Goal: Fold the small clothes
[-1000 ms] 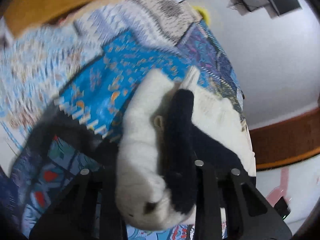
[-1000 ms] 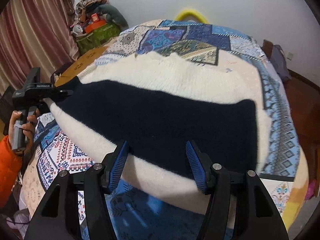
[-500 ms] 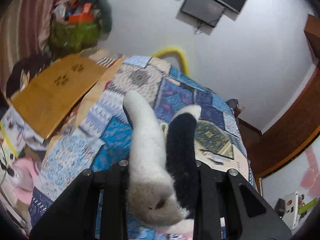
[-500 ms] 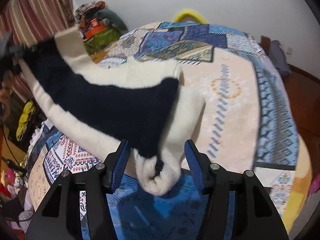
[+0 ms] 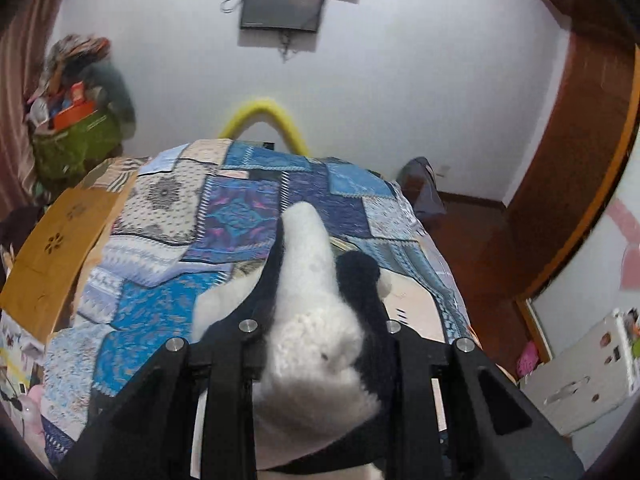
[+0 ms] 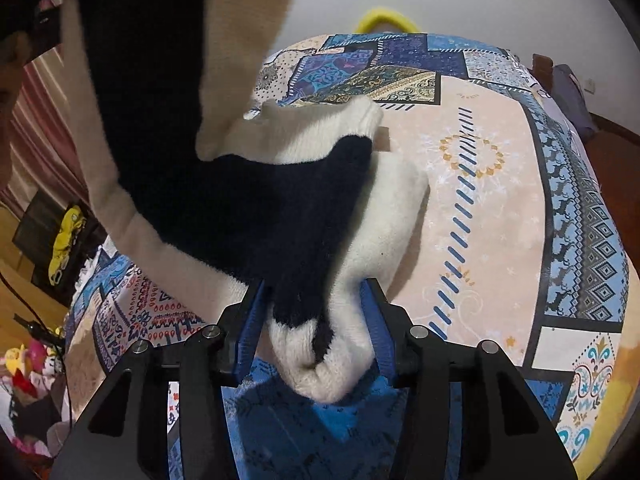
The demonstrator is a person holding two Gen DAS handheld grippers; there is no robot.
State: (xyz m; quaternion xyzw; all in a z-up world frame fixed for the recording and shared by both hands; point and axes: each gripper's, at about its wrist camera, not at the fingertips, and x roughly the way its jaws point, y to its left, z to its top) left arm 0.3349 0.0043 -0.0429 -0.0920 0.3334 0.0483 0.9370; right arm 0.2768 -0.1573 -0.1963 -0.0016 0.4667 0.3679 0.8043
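Nearest to us in the right wrist view, our right gripper (image 6: 316, 320) pinches a bunched corner of the fluffy cream-and-navy knitted garment (image 6: 240, 208) between its blue ribbed pads (image 6: 250, 320). The jaws have just been closing, and the knit now fills the gap between them, pressed on both sides. This corner sits low, just above the blue patch of the patterned patchwork bedspread (image 6: 500, 200).

From there the garment climbs away to the upper left of that view, lifted clear of the bed, its navy band running between two cream edges. A lower cream fold rests on the bedspread beside the peach patch.

In the left wrist view, our left gripper (image 5: 320, 336) holds the other end of the garment (image 5: 316, 320). Its black fingers (image 5: 248, 344) squeeze a thick wad of cream and navy knit, which bulges out between and above them; the pads themselves are hidden by the wool.

Beyond the garment the bedspread stretches away. To its left lies a tan cardboard sheet (image 5: 56, 248), further back a green bag stuffed with things (image 5: 72, 140). A yellow curved tube (image 5: 264, 116) rises behind the bed, and a dark wall-mounted screen (image 5: 282, 8) hangs on the white wall.
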